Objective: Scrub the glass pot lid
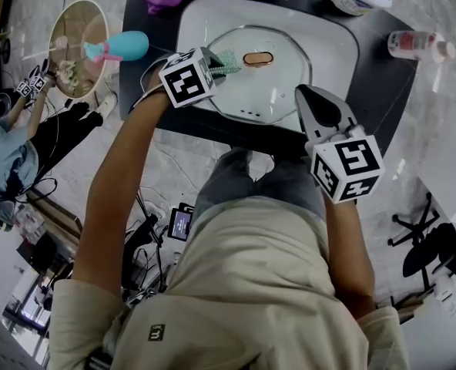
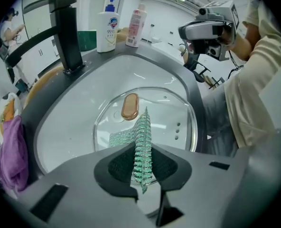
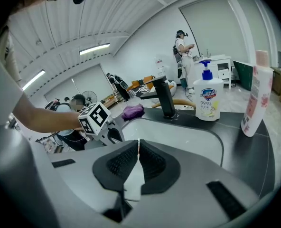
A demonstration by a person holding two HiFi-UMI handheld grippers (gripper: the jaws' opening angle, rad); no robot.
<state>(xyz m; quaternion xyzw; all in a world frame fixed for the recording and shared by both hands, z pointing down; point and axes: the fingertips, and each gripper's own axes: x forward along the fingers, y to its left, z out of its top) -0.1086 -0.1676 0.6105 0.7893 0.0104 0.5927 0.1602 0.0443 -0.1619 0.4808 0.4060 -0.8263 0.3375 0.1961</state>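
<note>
A round glass pot lid [image 1: 268, 83] with a copper knob [image 1: 257, 58] lies flat in the white sink basin [image 1: 205, 18]. My left gripper [image 1: 215, 68] is shut on a green mesh scrubber [image 1: 228, 62], held over the lid's left part beside the knob. In the left gripper view the scrubber [image 2: 142, 141] stands on edge between the jaws of the left gripper [image 2: 143, 148], and its far end reaches the lid [image 2: 173, 113] near the knob [image 2: 130, 106]. My right gripper [image 1: 303, 92] hovers over the sink's near right rim. The right gripper [image 3: 138, 145] is shut with nothing in it.
A black faucet [image 2: 67, 37], a white pump soap bottle [image 2: 107, 25] and a pink bottle [image 2: 135, 20] stand on the dark counter behind the basin. A purple cloth [image 2: 10, 151] lies at the sink's left end. A person [image 1: 1, 149] sits on the floor to the left.
</note>
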